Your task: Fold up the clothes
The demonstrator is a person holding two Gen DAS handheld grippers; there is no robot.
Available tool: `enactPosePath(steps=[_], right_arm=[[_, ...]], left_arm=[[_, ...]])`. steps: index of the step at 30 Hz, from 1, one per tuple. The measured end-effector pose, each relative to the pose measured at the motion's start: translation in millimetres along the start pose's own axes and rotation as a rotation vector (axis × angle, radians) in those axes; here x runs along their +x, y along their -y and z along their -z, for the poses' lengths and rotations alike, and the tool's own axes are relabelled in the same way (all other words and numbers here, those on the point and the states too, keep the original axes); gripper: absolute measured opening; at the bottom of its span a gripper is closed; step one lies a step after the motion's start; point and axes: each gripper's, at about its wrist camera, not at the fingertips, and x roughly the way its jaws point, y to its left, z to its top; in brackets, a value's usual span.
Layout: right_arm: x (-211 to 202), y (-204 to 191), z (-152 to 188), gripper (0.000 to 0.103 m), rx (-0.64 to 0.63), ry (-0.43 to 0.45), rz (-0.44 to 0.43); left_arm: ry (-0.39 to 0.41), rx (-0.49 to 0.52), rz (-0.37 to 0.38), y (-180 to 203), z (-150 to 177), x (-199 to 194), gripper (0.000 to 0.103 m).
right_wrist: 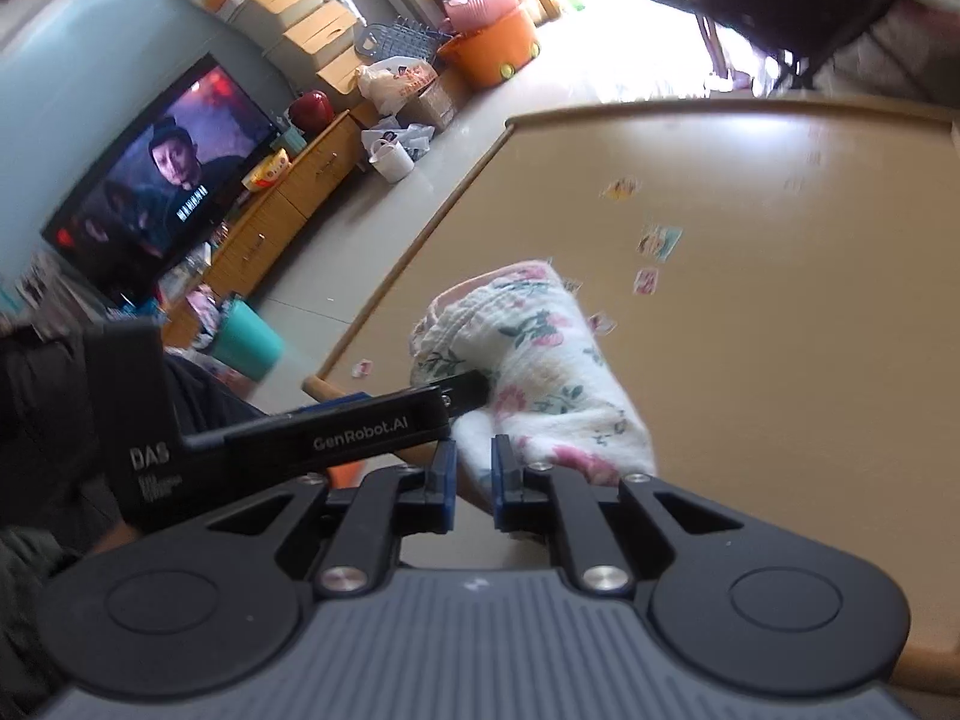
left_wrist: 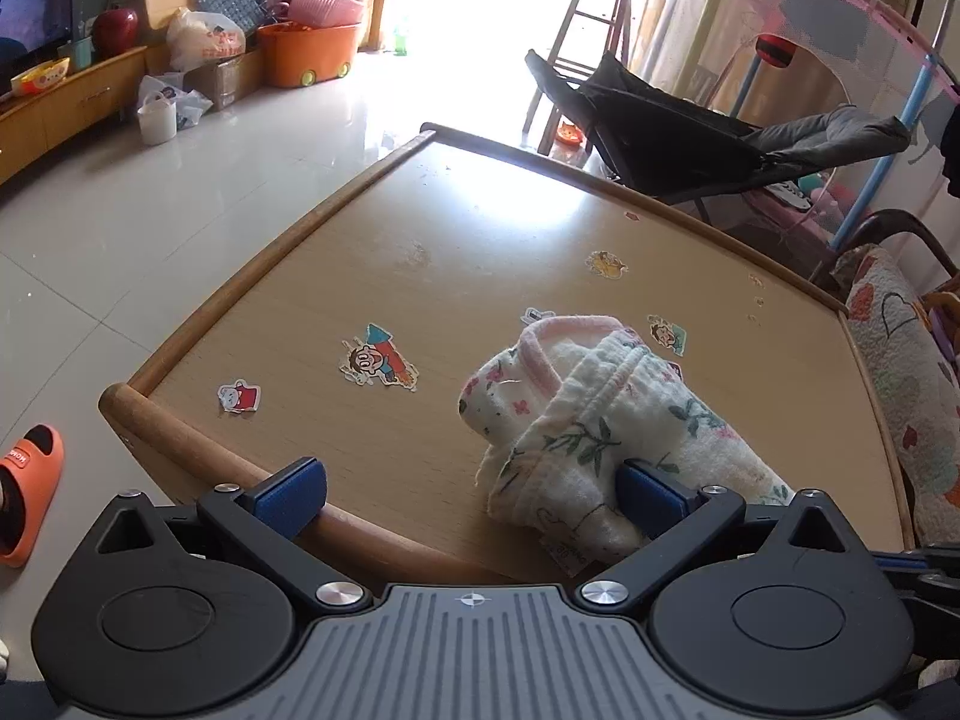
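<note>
A folded white garment with a floral print and pink trim lies on the wooden table, near its front edge. A label hangs over that edge. My left gripper is open wide, and its right blue pad rests against the garment's near end. The left pad hovers over the table rim. In the right wrist view the garment stretches away from me. My right gripper has its fingers close together, with the garment's white near corner between the tips. The left gripper's black housing crosses just in front.
Cartoon stickers dot the tabletop. A black folding chair stands beyond the far edge and a patterned cushioned chair is at the right. An orange slipper lies on the tiled floor at left. A television and a teal bucket are further left.
</note>
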Motion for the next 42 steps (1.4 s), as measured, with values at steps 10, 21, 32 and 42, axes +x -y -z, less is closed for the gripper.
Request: enactPosePath(steps=[10,21,32,42], right_arm=[[13,1,4,0.011,-0.094,0.03,0.082],[21,4,2,0.011,-0.152,0.036,0.142],[23,8,-1,0.011,-0.155,0.03,0.138],[24,10,-3,0.011,-0.153,0.047,0.127]], left_arm=[[-0.006,0.009,-0.014,1,-2,3,0.103],[0.021,0.028,-0.019,8,-12,16,0.103],[0.056,0.099,-0.054,24,-21,19,0.103],[0.069,0.165,-0.109,39,-26,16,0.103]])
